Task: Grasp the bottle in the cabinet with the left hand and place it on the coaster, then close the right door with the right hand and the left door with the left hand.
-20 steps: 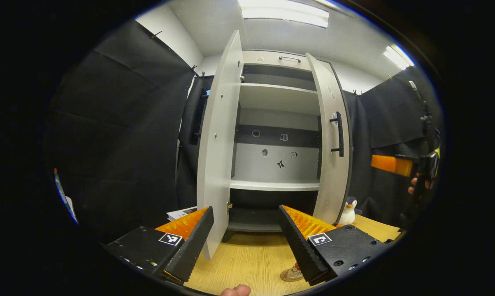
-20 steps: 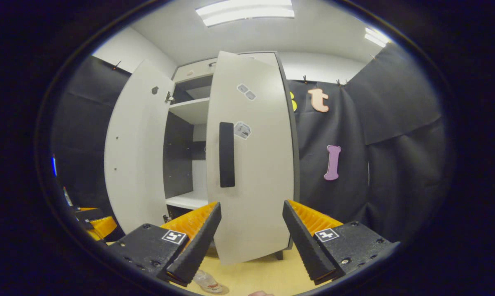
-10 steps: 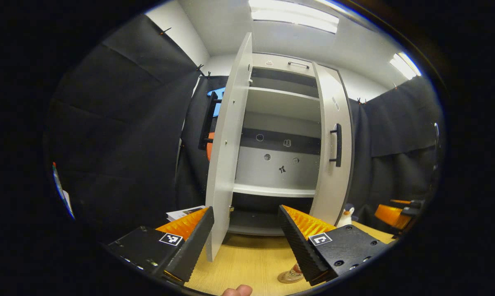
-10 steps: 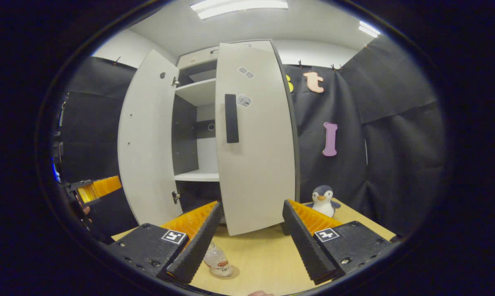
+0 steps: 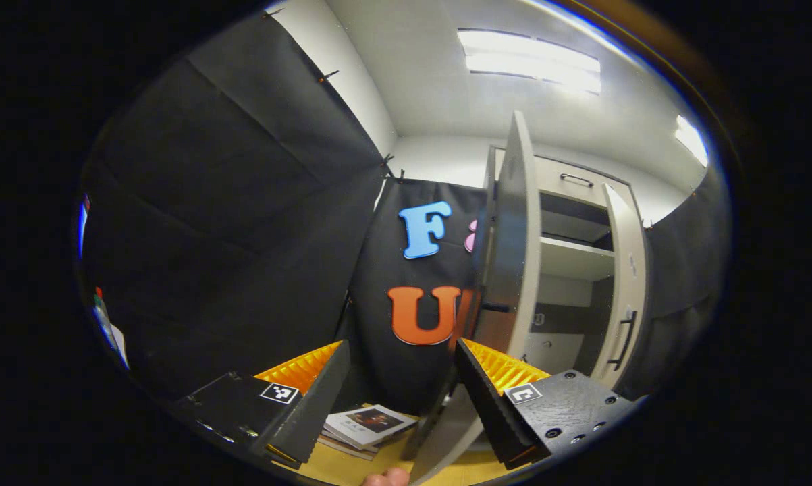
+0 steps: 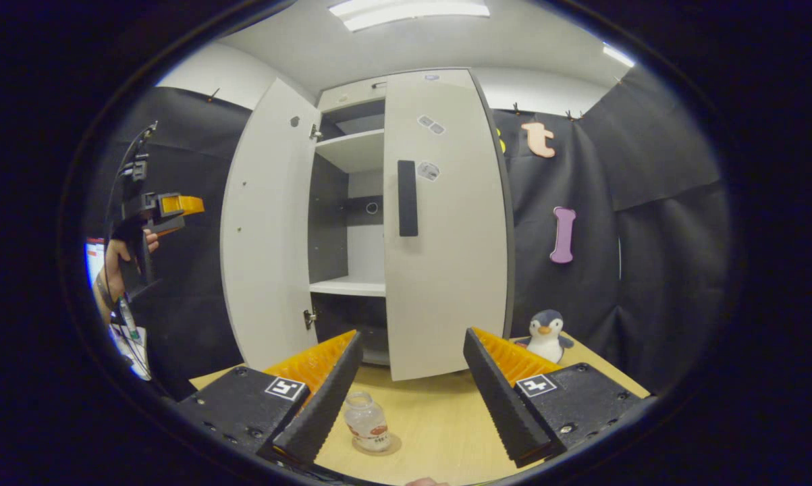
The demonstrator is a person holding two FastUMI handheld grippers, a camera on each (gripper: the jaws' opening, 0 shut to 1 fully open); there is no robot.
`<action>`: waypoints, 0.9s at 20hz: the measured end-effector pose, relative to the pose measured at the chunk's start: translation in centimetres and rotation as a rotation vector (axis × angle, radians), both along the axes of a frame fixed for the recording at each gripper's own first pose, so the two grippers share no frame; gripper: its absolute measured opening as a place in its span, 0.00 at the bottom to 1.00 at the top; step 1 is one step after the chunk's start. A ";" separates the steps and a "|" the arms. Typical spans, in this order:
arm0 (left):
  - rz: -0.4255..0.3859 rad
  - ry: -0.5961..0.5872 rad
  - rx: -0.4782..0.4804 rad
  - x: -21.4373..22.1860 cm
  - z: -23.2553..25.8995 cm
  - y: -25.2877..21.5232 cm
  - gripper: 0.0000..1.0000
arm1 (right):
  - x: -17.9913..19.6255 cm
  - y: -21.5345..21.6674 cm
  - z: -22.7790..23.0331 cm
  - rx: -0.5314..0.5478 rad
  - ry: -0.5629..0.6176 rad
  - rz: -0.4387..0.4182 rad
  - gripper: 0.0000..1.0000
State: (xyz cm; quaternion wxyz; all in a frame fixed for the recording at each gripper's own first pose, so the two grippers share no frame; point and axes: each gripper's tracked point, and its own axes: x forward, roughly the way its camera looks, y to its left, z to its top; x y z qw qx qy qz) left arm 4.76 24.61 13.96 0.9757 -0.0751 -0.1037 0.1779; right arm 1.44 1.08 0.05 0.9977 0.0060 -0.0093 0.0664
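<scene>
Tall white two-door cabinet (image 6: pixel 379 202) standing at the back of the light wooden table (image 6: pixel 439 432), both doors ajar. Shelves inside bare as far as visible through the gap: white upper shelf, white lower shelf, dark back panel with a small round hole.

Small clear plastic bottle (image 6: pixel 366 420) upright in front of the cabinet, long axis vertical, mouth pointing up, resting on a thin round coaster (image 6: pixel 377 446) on the table. No tool touching it.

Cabinet's right door (image 6: pixel 446 223), white with a black vertical bar handle (image 6: pixel 408 198), nearly shut, a narrow gap left. Cabinet's left door (image 6: pixel 267 229) swung wide open; seen edge-on in the left gripper view (image 5: pixel 510 270).

Right tool (image 6: pixel 411 378) with fingers spread apart, empty, low in front of the cabinet, near the bottle. Left tool (image 5: pixel 399 388) also spread apart and empty, close beside the left door's outer face; seen left of the cabinet from the right gripper view (image 6: pixel 176 206), held by a hand (image 6: pixel 119 260).

Plush penguin (image 6: pixel 546 334) on the table right of the cabinet. Stack of booklets (image 5: pixel 368 426) on the table left of the cabinet.
</scene>
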 end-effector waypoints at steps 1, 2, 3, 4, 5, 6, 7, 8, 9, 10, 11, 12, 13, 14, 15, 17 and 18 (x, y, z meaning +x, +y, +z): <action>0.011 0.016 -0.014 1.1 -0.6 0.7 0.95 | -0.1 -0.2 0.1 0.002 -0.001 -0.003 0.98; 0.011 0.036 -0.029 1.4 -1.3 0.7 0.95 | -0.2 -0.4 0.2 0.003 -0.003 -0.006 0.99; 0.010 0.049 -0.031 1.8 -1.5 0.7 0.95 | -0.2 -0.6 0.3 -0.001 -0.002 -0.013 0.98; 0.012 0.051 -0.020 1.9 -1.2 0.9 0.99 | -0.4 -0.9 0.3 -0.006 -0.003 -0.024 0.98; 0.013 0.053 -0.005 2.1 -1.2 0.7 0.95 | -0.5 -1.3 0.4 -0.010 -0.005 -0.033 0.98; 0.014 0.055 0.012 2.2 -1.4 0.4 0.95 | -0.6 -1.6 0.3 -0.009 -0.005 -0.045 0.98; 0.032 0.047 0.032 1.7 -1.4 0.4 0.95 | -0.7 -1.9 0.2 -0.007 -0.002 -0.052 0.98; 0.039 0.039 0.046 1.9 -1.4 0.2 0.94 | -0.8 -2.0 0.1 -0.003 0.002 -0.058 0.98; 0.032 0.042 0.045 1.9 -1.7 -0.3 0.99 | -0.7 -2.1 0.0 0.001 0.007 -0.061 0.98; 0.018 0.040 0.039 1.7 -1.9 -0.5 0.94 | -0.7 -2.1 -0.1 0.005 0.011 -0.063 0.98; 0.000 0.044 0.027 1.7 -1.9 -0.7 0.99 | -0.7 -2.1 -0.1 0.008 0.013 -0.063 0.98; -0.015 0.047 0.009 1.7 -2.1 -0.7 0.99 | -0.8 -2.0 0.0 0.010 0.010 -0.063 0.98; -0.027 0.047 -0.001 1.7 -2.1 -1.2 0.99 | -0.8 -1.9 0.1 0.012 0.004 -0.061 0.98; -0.037 0.044 -0.001 2.2 -2.0 -1.9 0.99 | -0.7 -1.8 0.0 0.015 0.000 -0.061 0.99; -0.043 0.043 0.002 2.4 -1.9 -2.4 0.99 | -0.7 -1.7 0.0 0.016 0.000 -0.058 0.98; -0.074 0.039 0.018 2.8 -1.6 -3.9 0.94 | -0.7 -1.5 -0.4 0.016 0.008 -0.055 0.98; -0.100 0.038 0.024 3.0 -1.5 -5.0 0.99 | -0.6 -1.7 -0.3 0.016 0.009 -0.059 0.98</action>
